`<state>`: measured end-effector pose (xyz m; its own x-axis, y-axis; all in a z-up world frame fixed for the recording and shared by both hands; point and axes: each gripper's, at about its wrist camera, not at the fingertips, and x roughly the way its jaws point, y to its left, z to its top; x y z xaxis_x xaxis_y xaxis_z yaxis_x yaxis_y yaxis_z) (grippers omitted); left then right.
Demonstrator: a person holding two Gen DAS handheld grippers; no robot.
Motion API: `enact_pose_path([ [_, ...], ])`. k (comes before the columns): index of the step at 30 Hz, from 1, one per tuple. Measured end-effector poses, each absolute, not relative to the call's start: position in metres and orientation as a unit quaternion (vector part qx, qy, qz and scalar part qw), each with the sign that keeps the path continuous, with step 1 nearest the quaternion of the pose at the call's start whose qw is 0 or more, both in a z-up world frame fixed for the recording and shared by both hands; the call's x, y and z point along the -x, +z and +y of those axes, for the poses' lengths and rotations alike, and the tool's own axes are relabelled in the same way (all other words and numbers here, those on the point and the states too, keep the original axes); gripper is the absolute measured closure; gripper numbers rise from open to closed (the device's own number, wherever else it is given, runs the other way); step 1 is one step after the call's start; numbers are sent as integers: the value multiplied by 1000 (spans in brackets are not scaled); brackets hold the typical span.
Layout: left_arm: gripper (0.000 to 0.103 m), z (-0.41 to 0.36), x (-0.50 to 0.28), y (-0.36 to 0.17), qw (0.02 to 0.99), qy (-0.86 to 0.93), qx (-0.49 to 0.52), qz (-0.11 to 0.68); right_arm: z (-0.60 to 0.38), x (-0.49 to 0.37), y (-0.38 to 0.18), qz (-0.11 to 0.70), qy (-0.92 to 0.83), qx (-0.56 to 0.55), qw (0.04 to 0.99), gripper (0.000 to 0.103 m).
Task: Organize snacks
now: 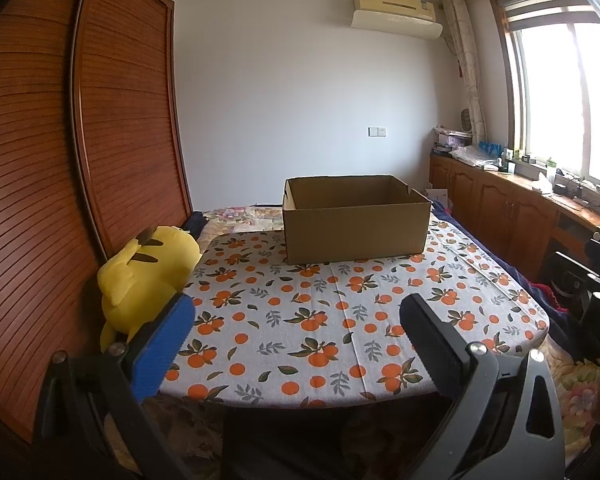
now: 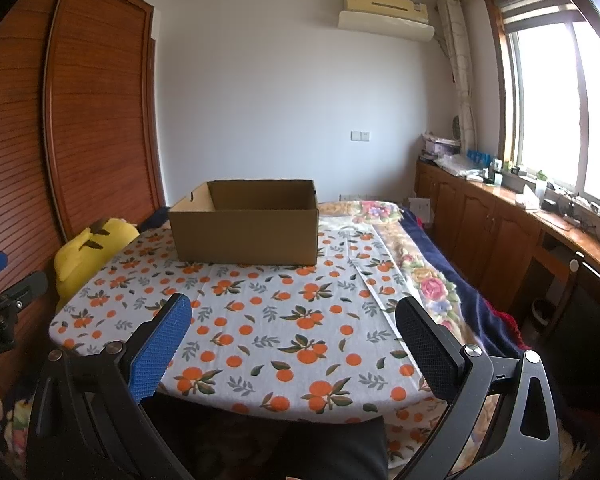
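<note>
Box (image 1: 354,220) on table (image 1: 340,320) (plush (image 1: 144,276) left).

Home bedroom (wardrobe (image 1: 100,120), plush toy (image 1: 144,272))

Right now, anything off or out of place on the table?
No snacks in view. The cardboard box sits upright and open; none show inside. A yellow plush toy is wedged at the table's left edge. Both grippers open, holding nothing.

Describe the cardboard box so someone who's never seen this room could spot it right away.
Find the table with the orange-fruit tablecloth. At its far end sits the cardboard box, open-topped and plain brown. The only nearby item is a yellow plush toy, off the table's left edge.
</note>
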<state>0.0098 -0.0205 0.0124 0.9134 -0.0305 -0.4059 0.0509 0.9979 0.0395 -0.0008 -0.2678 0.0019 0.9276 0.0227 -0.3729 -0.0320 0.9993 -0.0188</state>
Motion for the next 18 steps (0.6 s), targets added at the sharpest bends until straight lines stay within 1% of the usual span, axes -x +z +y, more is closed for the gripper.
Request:
enact_pose_path([
  [18,0,-22,-8,15,979,-21,-26,201,-267,1,3,190,14,12,982,0],
])
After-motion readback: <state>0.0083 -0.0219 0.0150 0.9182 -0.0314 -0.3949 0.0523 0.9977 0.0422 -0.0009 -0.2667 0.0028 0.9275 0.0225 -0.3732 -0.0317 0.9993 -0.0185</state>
